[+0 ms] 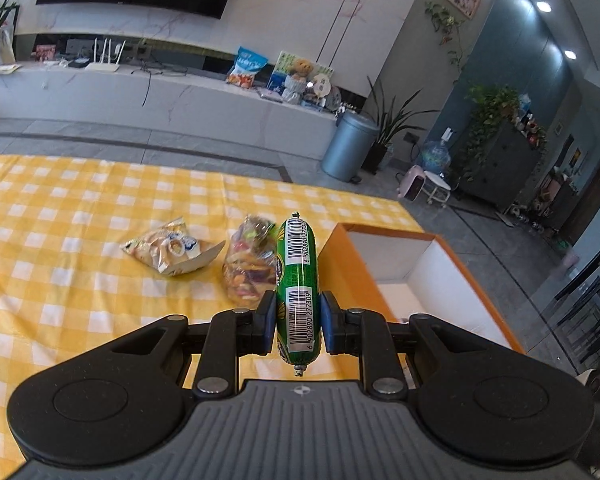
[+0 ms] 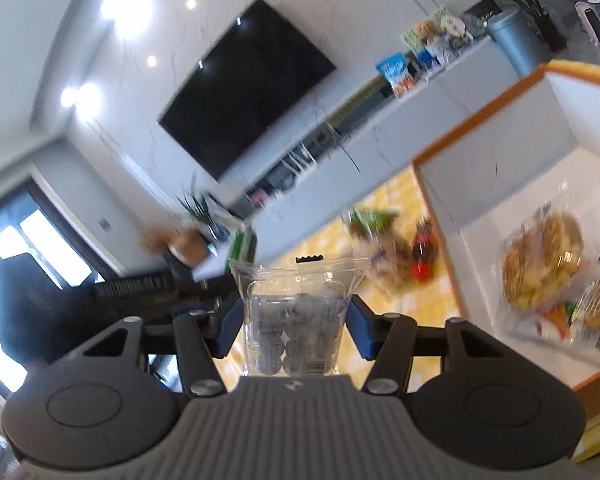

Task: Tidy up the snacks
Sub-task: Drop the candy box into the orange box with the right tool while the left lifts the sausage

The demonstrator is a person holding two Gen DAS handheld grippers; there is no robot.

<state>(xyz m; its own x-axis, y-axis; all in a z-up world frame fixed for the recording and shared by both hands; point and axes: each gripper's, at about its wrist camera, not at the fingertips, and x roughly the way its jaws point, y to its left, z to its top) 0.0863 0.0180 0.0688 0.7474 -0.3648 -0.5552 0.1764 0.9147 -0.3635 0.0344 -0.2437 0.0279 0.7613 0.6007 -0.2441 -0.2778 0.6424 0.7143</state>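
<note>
1. The left gripper (image 1: 298,322) clamps a green sausage stick (image 1: 298,280), long axis pointing forward, above the yellow-checked surface (image 1: 60,240).
2. The orange-rimmed white box (image 1: 400,264) lies just right.
3. The right gripper (image 2: 296,320) pinches a clear plastic tub (image 2: 296,320), box (image 2: 500,184) rightward.

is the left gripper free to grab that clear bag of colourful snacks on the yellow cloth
Probably not yet: the left gripper is shut on the green sausage. The clear snack bag lies unobstructed just ahead.

green sausage (image 1: 298,280), barcode label reading 6 902890 277309
</note>
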